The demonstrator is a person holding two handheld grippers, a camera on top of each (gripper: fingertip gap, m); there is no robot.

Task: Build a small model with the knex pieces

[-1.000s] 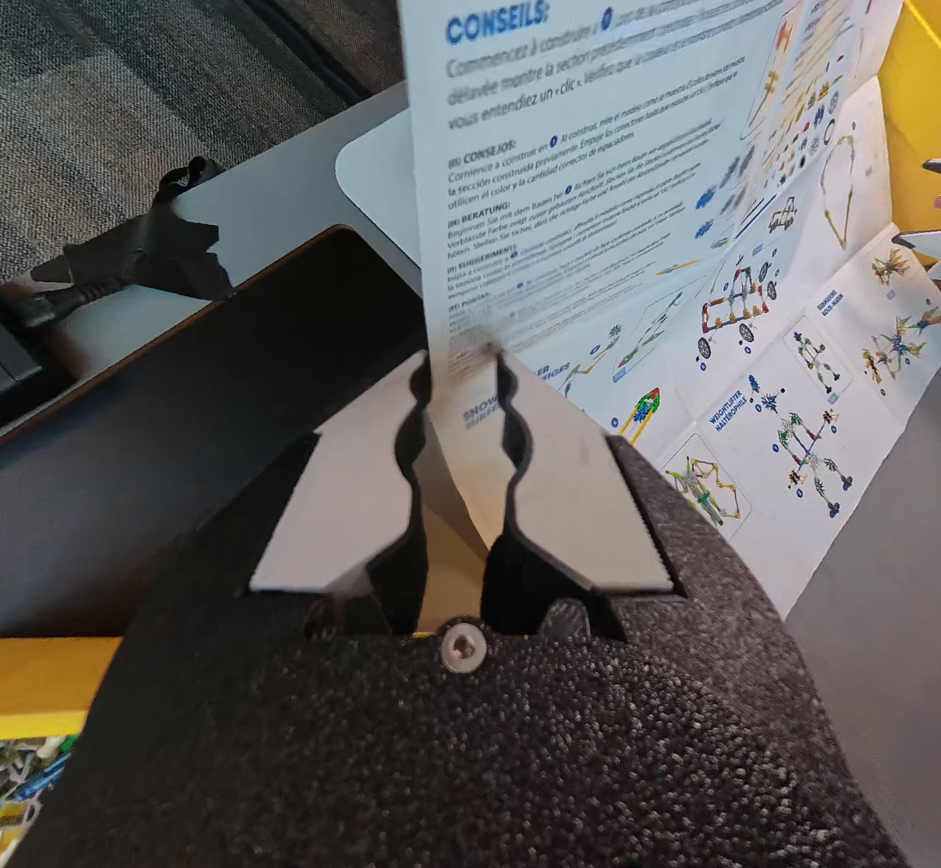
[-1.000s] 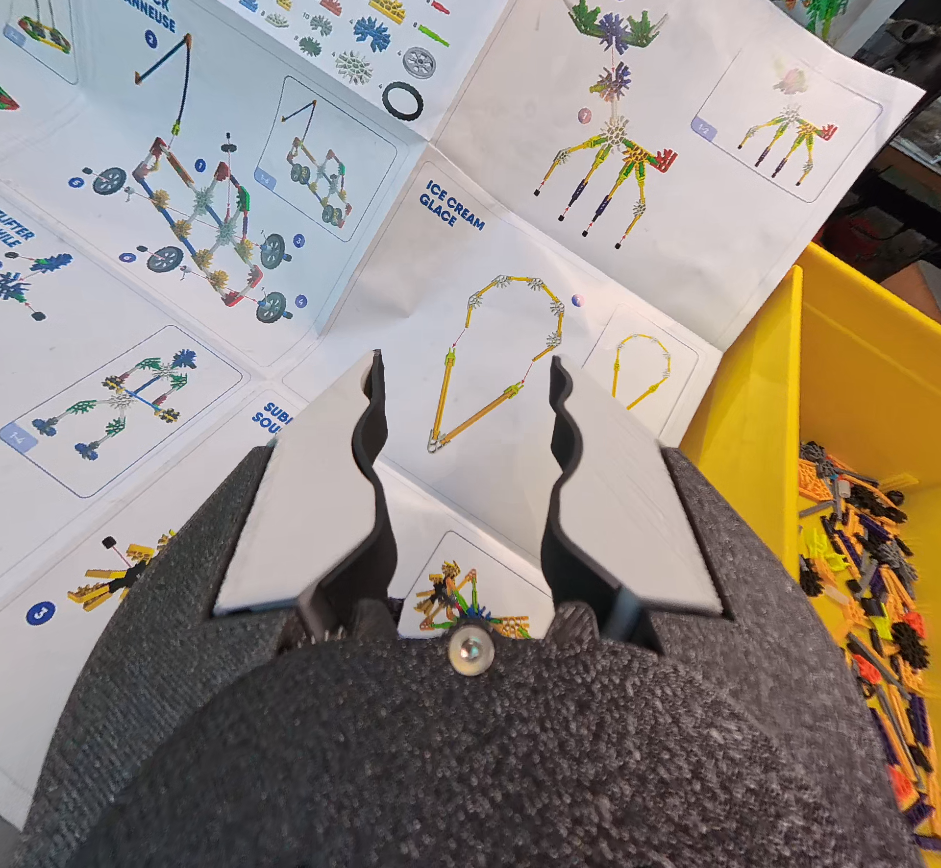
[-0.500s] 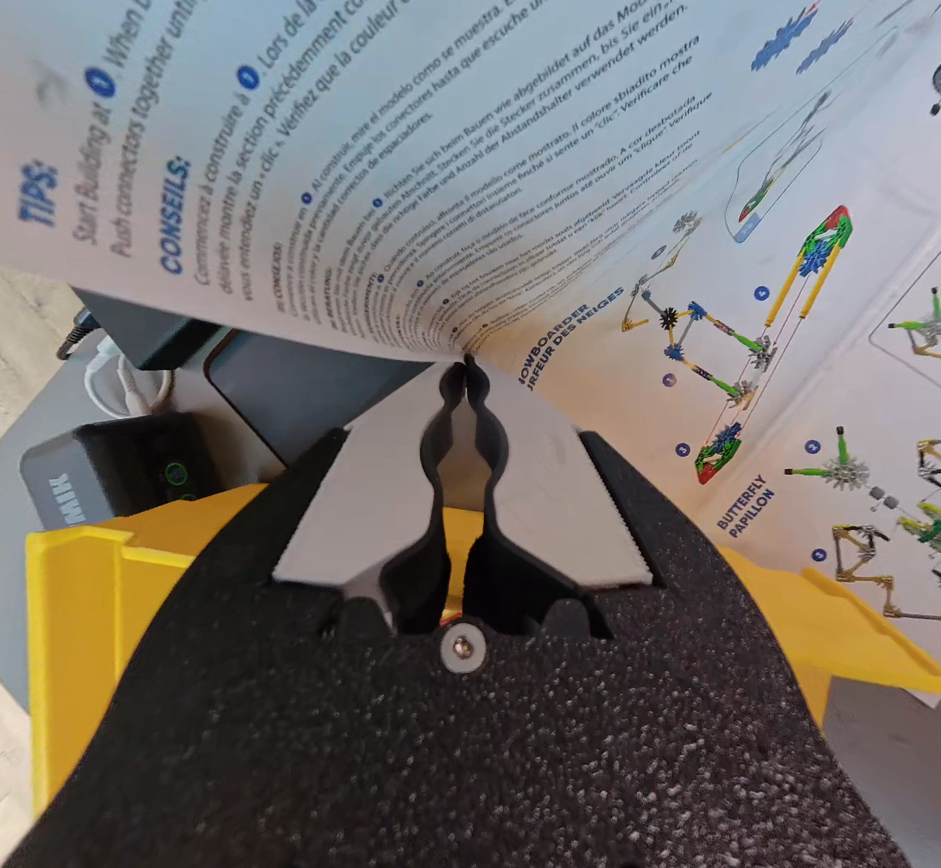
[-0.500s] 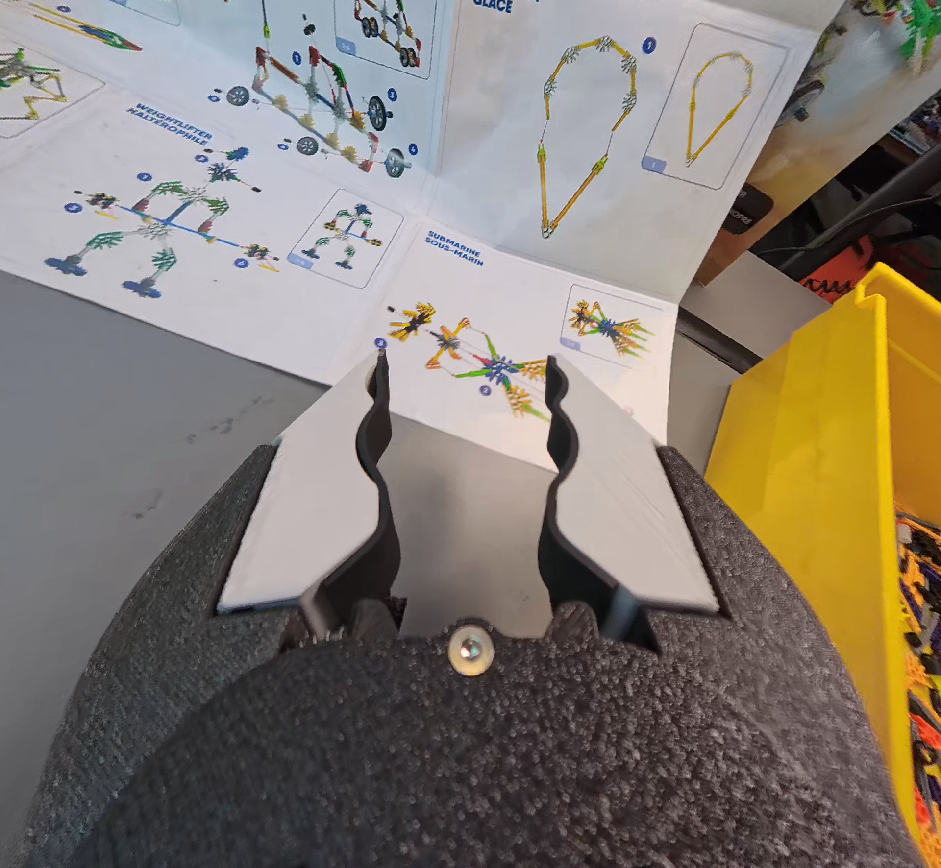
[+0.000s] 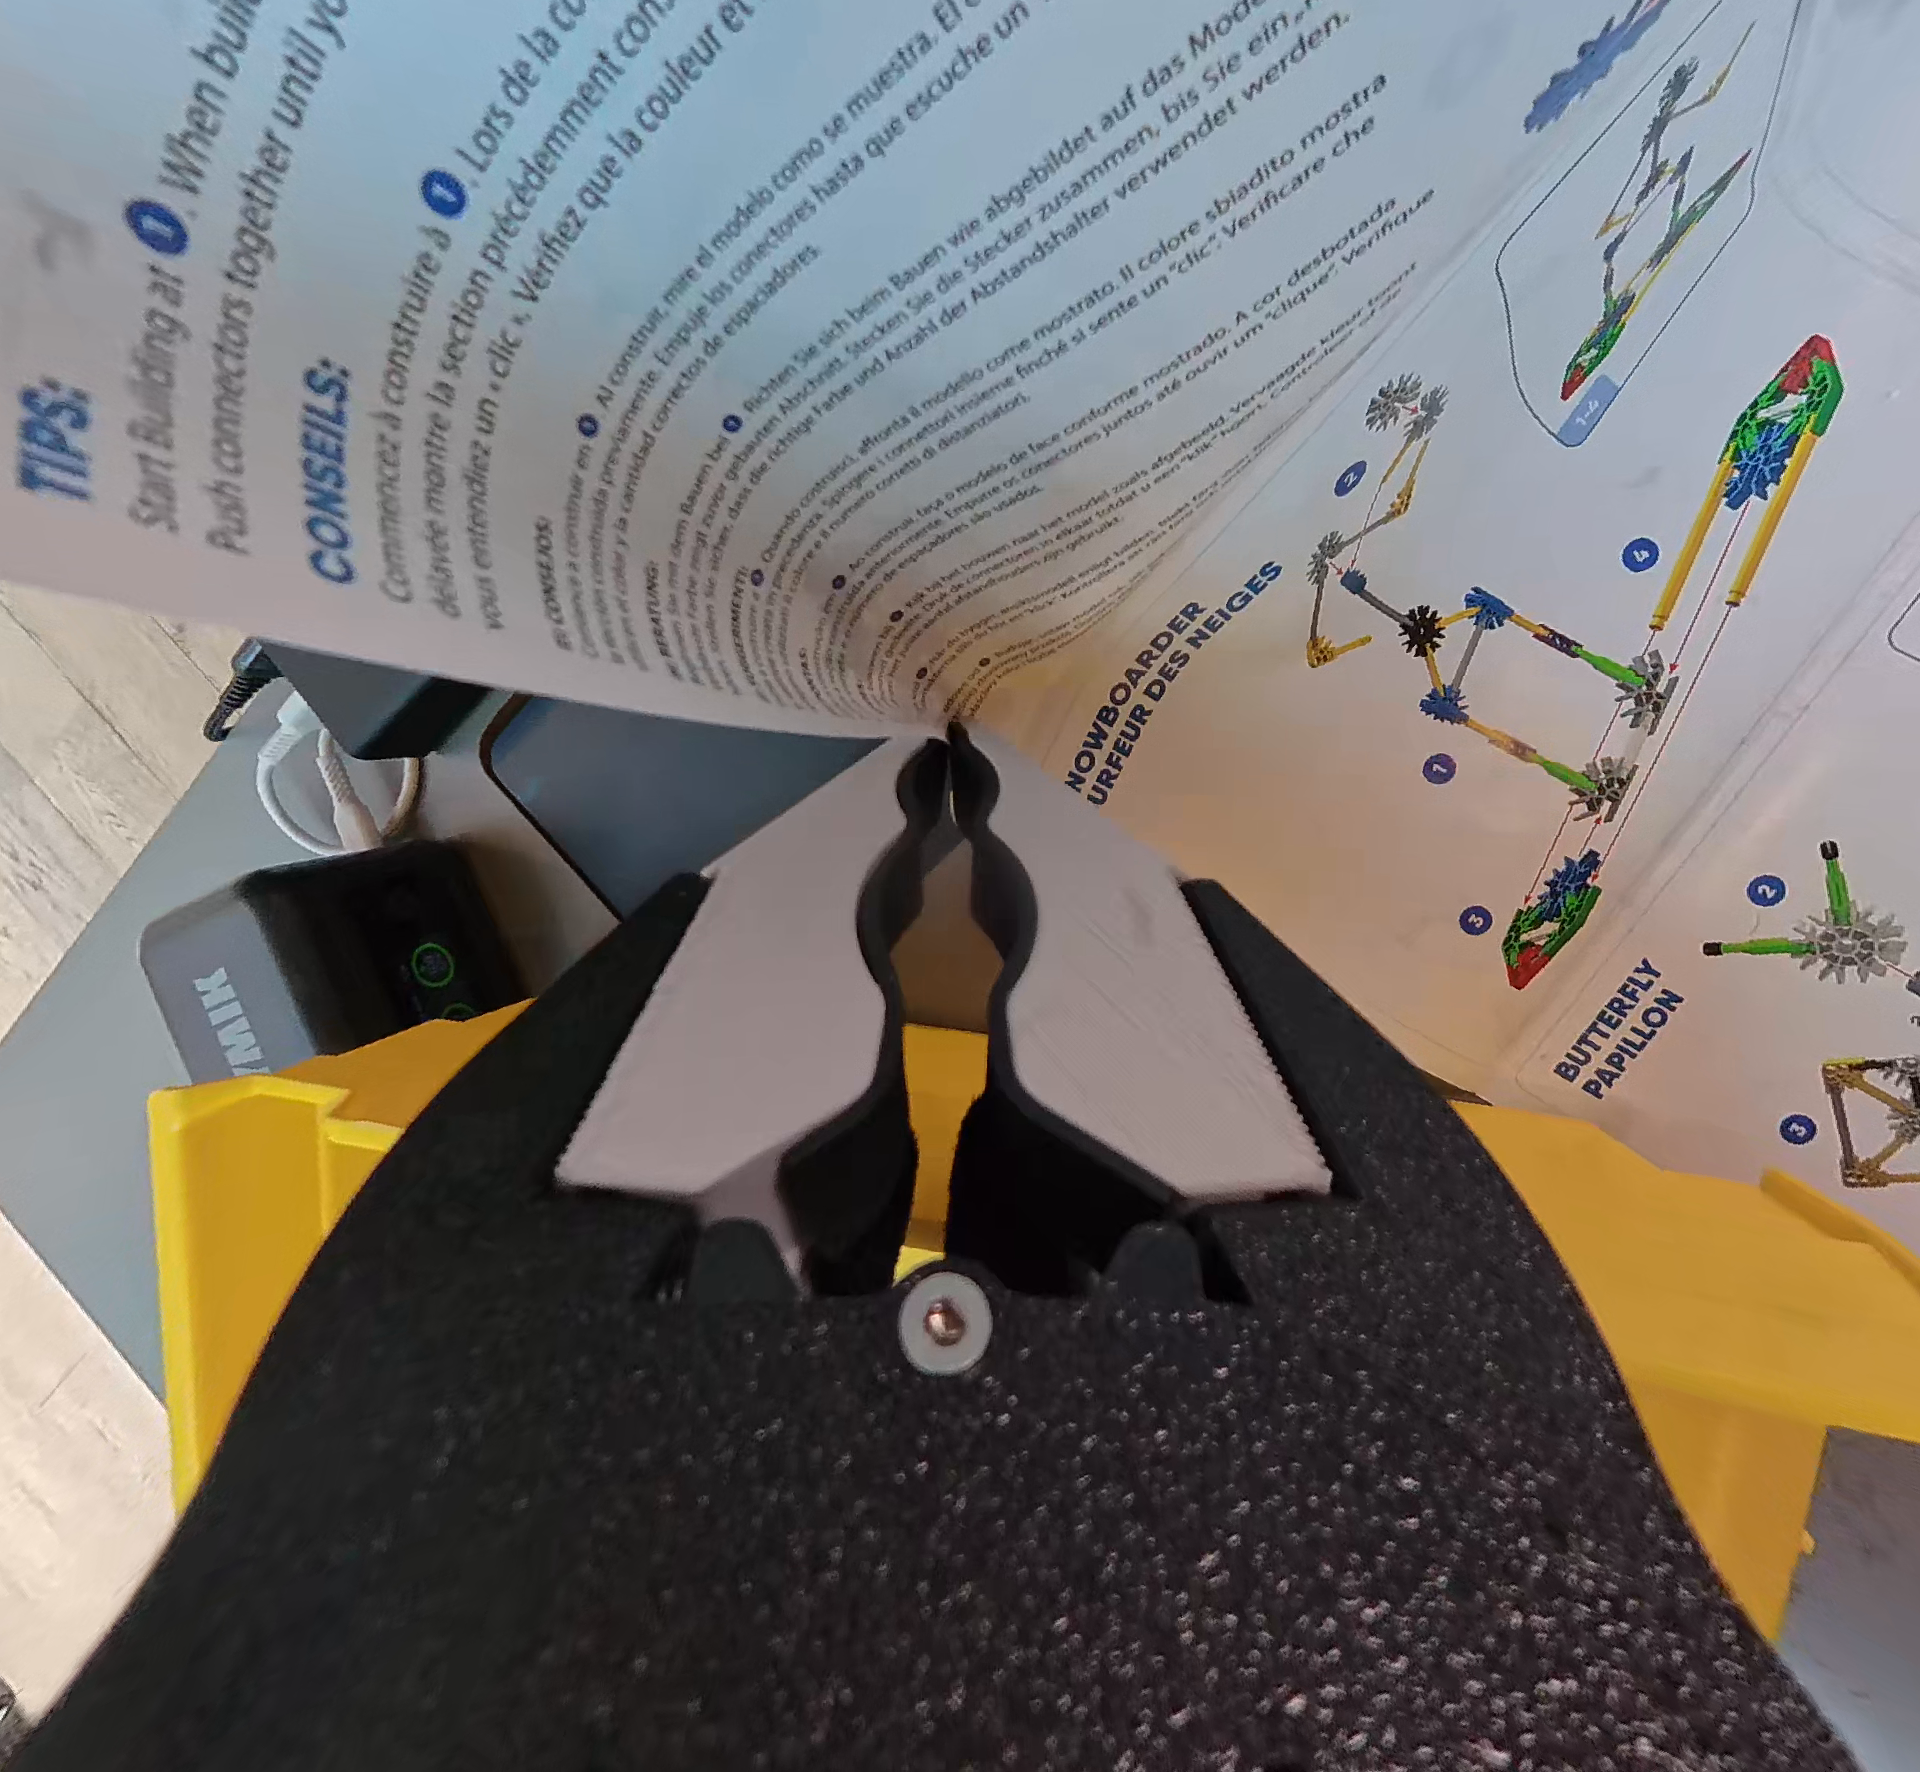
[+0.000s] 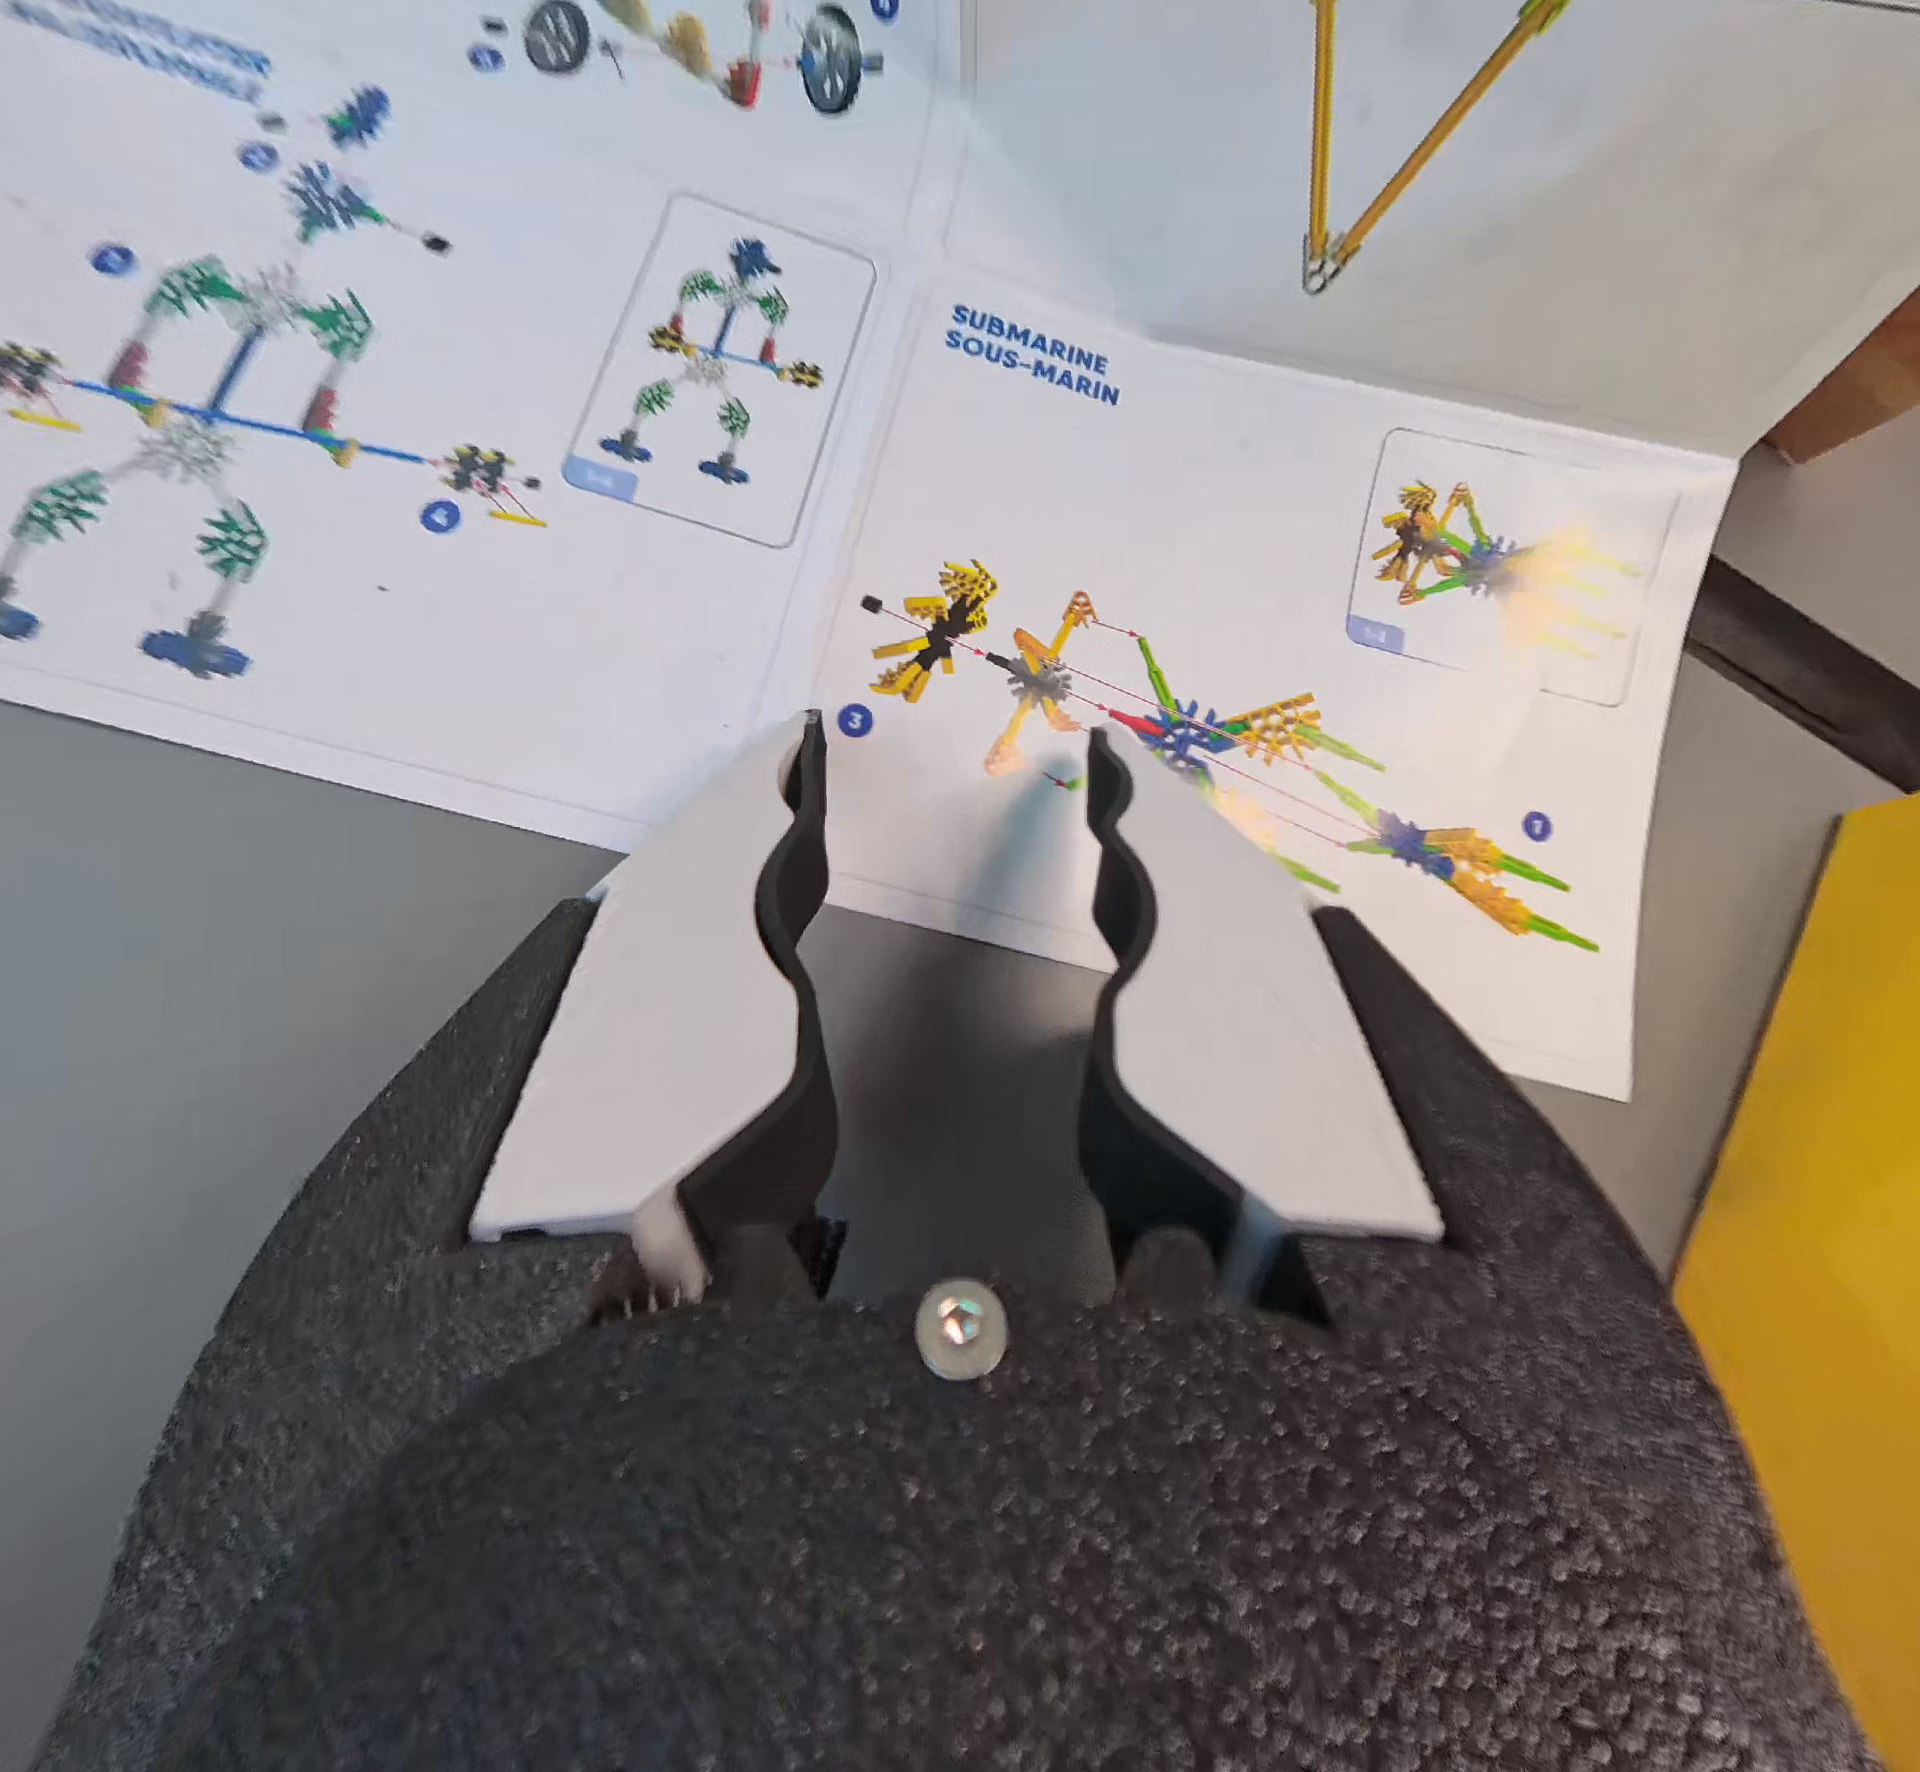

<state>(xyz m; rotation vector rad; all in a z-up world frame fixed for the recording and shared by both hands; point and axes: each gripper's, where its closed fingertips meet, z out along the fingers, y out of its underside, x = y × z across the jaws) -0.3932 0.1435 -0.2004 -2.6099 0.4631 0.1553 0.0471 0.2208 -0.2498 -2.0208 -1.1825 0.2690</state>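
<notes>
While the left gripper (image 5: pixel 951 735) pinches the lower edge of a large white instruction sheet (image 5: pixel 935 216) at frame centre, its tips pressed together on the paper, the sheet curls up and fills the upper half of the left wrist view, hiding most of what lies beyond. Only this view shows the lower-left items: a black box with green lights (image 5: pixel 312 953), a white cable (image 5: pixel 322 787), a dark pad (image 5: pixel 644 787) on the grey table (image 5: pixel 83 1099), and a yellow bin (image 5: pixel 249 1203) under the gripper. The right wrist view alone shows the sheet's (image 6: pixel 1195 496) far corner resting on the grey surface (image 6: pixel 260 891). There the right gripper (image 6: pixel 951 735) hangs spread apart, holding nothing, its tips just over the sheet's lower edge. A yellow bin wall (image 6: pixel 1808 1203) stands at the right edge.
</notes>
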